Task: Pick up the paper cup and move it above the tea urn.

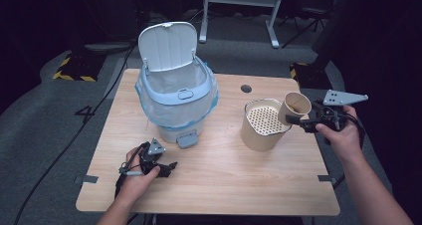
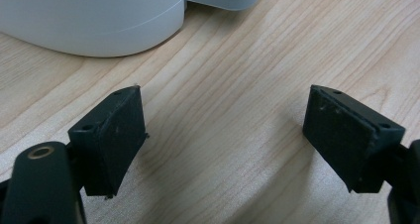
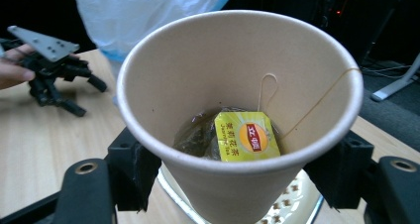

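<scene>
One bin [image 1: 176, 98], two cups [image 1: 297, 106].

In the paper cup [image 3: 237, 115] held by my right gripper [image 3: 237, 179], a yellow tea-bag tag [image 3: 246, 136] carries a red-and-orange emblem with Chinese characters and small print, too small to read.

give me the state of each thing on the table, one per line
bin: lid up, blue liner bag fitted
paper cup: tipped on its side, clamped in the right gripper, above the strainer pot
tea bag: wet, inside the cup
strainer pot: upright, perforated insert in place
left gripper: open, holding nothing, low over the table
</scene>
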The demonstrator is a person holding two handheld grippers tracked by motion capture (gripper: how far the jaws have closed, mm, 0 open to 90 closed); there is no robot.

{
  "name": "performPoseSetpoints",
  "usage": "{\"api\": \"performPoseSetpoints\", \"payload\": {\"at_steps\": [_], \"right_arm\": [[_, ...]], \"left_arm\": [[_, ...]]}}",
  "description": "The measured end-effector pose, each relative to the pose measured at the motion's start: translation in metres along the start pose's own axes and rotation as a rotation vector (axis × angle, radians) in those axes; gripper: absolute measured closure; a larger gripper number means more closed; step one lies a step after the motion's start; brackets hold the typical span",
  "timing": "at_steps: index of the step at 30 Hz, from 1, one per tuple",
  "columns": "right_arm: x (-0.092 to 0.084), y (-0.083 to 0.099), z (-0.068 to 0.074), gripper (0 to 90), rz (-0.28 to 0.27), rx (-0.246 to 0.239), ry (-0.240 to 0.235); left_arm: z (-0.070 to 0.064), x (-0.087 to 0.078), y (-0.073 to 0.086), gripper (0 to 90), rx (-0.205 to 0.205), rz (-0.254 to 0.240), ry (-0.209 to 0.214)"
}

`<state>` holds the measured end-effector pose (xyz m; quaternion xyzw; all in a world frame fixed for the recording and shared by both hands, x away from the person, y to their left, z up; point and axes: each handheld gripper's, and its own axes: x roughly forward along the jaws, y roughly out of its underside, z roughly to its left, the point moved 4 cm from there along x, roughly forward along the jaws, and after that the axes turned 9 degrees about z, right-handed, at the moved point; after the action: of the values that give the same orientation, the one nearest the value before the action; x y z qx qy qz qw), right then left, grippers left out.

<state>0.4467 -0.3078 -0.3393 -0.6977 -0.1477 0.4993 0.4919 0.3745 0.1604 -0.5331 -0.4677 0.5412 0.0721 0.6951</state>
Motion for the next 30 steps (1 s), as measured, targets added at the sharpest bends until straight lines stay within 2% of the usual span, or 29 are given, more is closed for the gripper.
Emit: {"api": "performPoseSetpoints", "payload": {"at_steps": [5,10,13,16,24,30], "right_arm": [[0.008,-0.002,-0.014,29.6,0.009,0.016,0.032],[0.016,-0.007,-0.027,29.6,0.000,0.021,0.036],[0.023,-0.010,-0.033,29.6,0.021,-0.001,0.047],[0.031,-0.012,-0.037,29.6,0.030,-0.014,0.053],[0.046,-0.015,-0.043,29.6,0.043,0.003,0.050],[0.053,-0.013,-0.047,29.5,0.052,-0.005,0.059]], "left_arm": [[0.000,0.000,0.000,16.7,-0.001,0.000,0.000],[0.000,0.000,0.000,16.7,0.000,0.000,0.000],[0.000,0.000,0.000,16.7,-0.001,0.000,0.000],[0.000,0.000,0.000,16.7,-0.001,0.000,0.000],[0.000,0.000,0.000,16.4,-0.003,0.001,0.000],[0.000,0.000,0.000,16.3,-0.004,0.001,0.000]]}}
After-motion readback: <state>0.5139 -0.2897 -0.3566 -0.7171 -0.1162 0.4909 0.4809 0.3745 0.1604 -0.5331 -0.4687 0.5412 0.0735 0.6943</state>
